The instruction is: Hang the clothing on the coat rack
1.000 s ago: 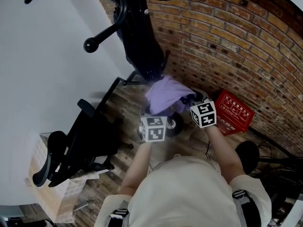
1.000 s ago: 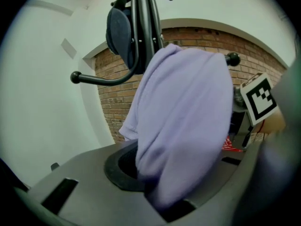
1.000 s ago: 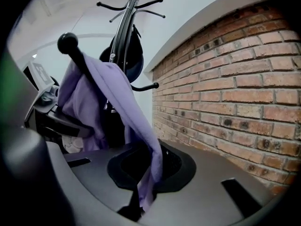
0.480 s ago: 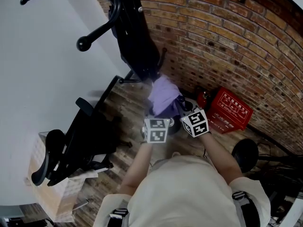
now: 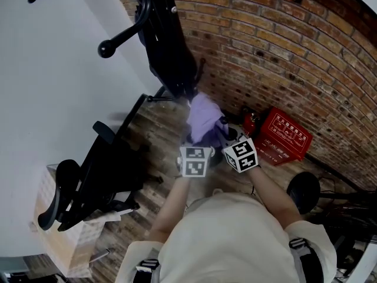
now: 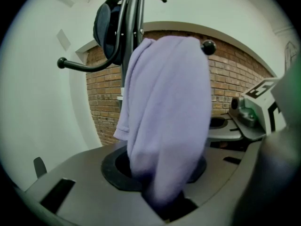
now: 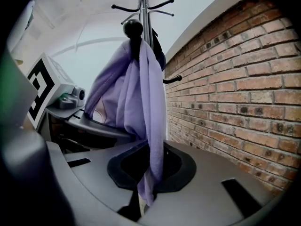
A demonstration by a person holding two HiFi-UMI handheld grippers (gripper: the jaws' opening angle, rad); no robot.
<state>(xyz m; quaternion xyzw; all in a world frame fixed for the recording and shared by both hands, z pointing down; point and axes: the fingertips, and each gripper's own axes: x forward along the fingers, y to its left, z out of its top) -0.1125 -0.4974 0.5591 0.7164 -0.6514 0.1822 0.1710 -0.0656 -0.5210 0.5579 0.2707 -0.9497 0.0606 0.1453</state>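
A purple garment (image 5: 203, 118) hangs draped over a ball-tipped arm of the black coat rack (image 5: 168, 46); the knob (image 7: 133, 28) shows above the cloth. My left gripper (image 5: 197, 145) is below it. Its jaws have just been opening, and thick purple cloth (image 6: 167, 126) still runs down between them, with a dark gap beside it. My right gripper (image 5: 228, 139) sits close on the right, shut on a thin hanging edge of the garment (image 7: 149, 140). In each gripper view the other gripper's marker cube shows at the side.
A dark garment (image 6: 107, 27) hangs higher on the rack. A brick wall (image 5: 283, 52) stands behind and right, a white wall (image 5: 53, 81) on the left. On the wood floor are a black office chair (image 5: 97, 175), a red crate (image 5: 287, 137) and a cardboard box (image 5: 59, 240).
Both grippers have drawn closer together beneath the rack, the right one shifting left. The garment, spread wide a second ago, now hangs narrower from the arm.
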